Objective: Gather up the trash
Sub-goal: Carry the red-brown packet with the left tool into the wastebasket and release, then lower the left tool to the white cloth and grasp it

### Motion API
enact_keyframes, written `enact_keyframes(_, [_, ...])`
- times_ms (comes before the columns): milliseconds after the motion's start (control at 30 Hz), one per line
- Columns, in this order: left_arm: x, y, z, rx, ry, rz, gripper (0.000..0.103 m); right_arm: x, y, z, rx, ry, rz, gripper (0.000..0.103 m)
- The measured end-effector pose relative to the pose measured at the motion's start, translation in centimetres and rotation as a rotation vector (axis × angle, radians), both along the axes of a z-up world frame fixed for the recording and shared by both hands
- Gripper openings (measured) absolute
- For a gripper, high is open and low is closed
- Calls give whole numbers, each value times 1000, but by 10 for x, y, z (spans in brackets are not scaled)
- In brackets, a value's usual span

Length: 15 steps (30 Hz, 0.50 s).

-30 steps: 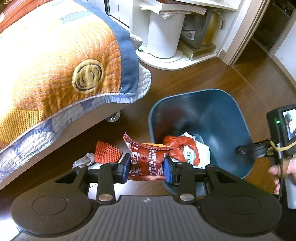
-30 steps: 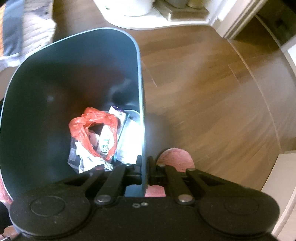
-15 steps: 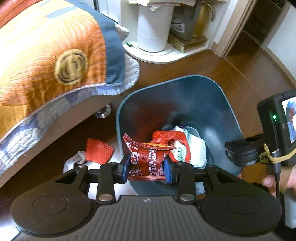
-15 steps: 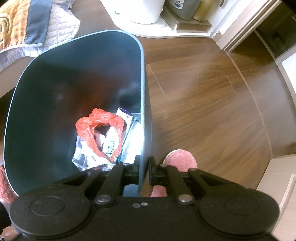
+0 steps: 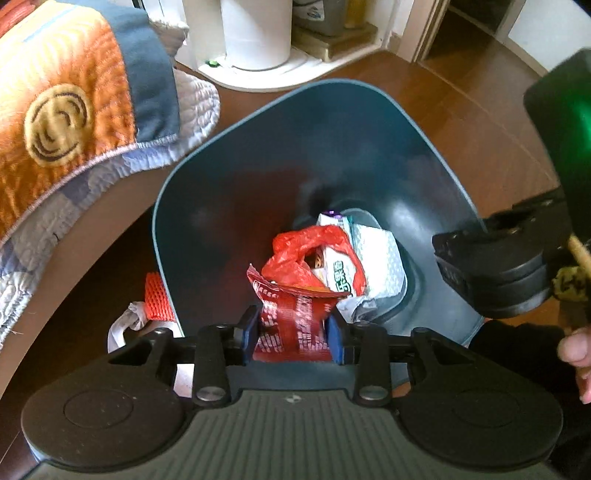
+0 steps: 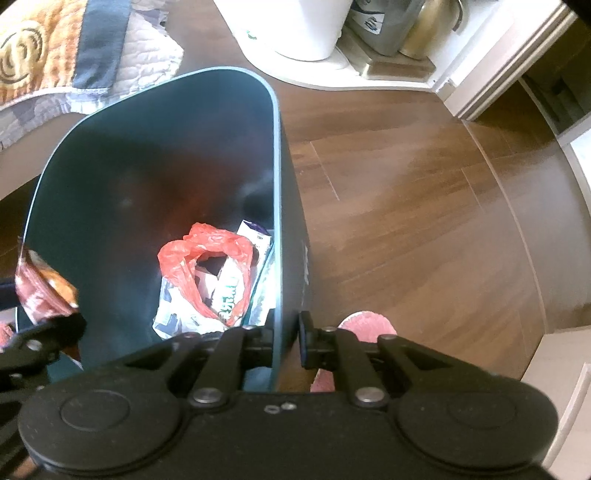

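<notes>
My left gripper (image 5: 291, 332) is shut on a crumpled red snack wrapper (image 5: 295, 314) and holds it over the mouth of the dark blue bin (image 5: 258, 166). Inside the bin lie a red plastic bag (image 5: 310, 251) and white packets. In the right wrist view, my right gripper (image 6: 287, 339) straddles the bin's right wall (image 6: 277, 221). Its pads stand slightly apart, with a thin gap at the outer pad. The wrapper (image 6: 37, 288) shows at that view's left edge. On the floor left of the bin lie an orange net (image 5: 157, 299) and a white tissue (image 5: 129, 314).
A bed with an orange quilt (image 5: 74, 110) overhangs on the left. A white cylinder (image 5: 258, 33) and containers stand on a white base behind the bin. A pink slipper (image 6: 365, 325) lies right of the bin on the wooden floor. A person's hand (image 5: 576, 350) is at the right edge.
My left gripper carried the wrapper from the bin's near-left rim to over its opening and sank lower. The right gripper's pads parted a little around the bin's wall.
</notes>
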<state>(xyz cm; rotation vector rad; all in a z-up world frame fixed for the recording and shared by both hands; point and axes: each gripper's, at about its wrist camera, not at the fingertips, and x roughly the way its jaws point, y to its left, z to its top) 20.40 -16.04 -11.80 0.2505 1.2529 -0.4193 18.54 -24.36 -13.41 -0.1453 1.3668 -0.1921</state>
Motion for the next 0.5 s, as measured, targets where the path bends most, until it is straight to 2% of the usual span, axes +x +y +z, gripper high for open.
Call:
enact_keyframes(67, [0, 0, -2, -3, 7, 1, 43, 0, 1, 0, -1, -2, 12, 9])
enact_keyframes(133, [1, 1, -2, -10, 8, 9, 58, 0, 1, 1, 4, -5, 20, 10])
enact_keyframes(200, [0, 3, -1, -17, 5, 11, 62, -1, 1, 2, 6, -8, 30, 10])
enact_keyframes(500, [2, 19, 2, -18, 3, 36, 63, 5, -5, 1, 0, -58, 62, 8])
